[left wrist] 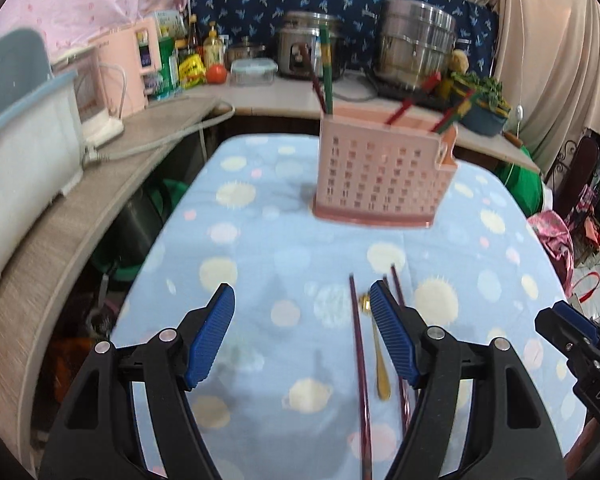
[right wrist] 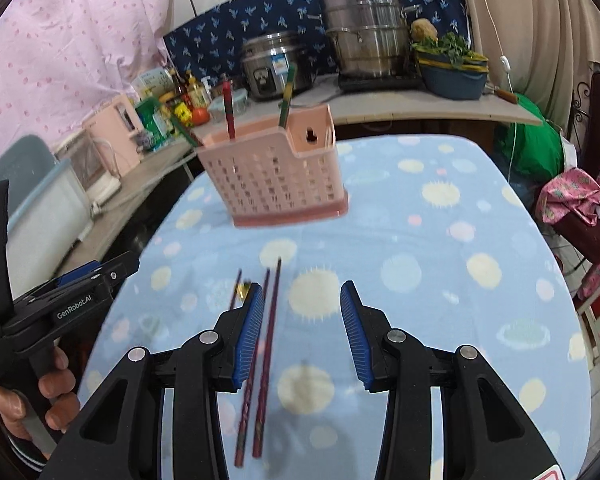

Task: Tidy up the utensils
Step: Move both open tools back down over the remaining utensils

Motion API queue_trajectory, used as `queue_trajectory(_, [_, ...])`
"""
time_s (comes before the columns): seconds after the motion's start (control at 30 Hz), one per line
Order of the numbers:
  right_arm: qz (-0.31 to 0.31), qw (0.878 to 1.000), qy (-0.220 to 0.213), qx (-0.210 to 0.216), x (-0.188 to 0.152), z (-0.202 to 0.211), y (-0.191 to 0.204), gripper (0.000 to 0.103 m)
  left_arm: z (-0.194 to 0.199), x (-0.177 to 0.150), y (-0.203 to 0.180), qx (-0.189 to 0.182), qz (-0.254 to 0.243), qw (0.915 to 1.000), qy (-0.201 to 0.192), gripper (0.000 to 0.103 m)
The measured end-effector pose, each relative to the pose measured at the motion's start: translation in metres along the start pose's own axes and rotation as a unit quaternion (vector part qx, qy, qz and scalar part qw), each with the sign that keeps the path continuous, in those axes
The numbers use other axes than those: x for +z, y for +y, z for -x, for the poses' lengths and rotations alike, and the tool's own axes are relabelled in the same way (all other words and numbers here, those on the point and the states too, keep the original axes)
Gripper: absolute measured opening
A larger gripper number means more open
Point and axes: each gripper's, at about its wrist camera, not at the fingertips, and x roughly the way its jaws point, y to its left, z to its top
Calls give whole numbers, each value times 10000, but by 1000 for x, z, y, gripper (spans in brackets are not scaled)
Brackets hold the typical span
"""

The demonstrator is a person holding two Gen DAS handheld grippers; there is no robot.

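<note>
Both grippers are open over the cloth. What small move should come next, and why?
Probably lower the right gripper onto the pair of dark red chopsticks lying loose beside its left finger. The pink holder already has some standing in it.

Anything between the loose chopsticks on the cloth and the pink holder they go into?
Nothing visible. Only bare dotted tablecloth lies between the chopsticks and the pink holder. The gold spoon lies beside them, not ahead. Both the right claw and left claw are open, empty.
</note>
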Motion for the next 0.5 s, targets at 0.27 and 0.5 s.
queue_trajectory(0.27, [49, 9980, 623, 28, -59, -21, 1, 40, -19, -54, -1, 3, -99, 9983, 576, 67])
queue_trajectory(0.5, [269, 9957, 888, 48, -85, -31, 14, 40, -24, -85, -4, -66, -159, 9957, 906, 67])
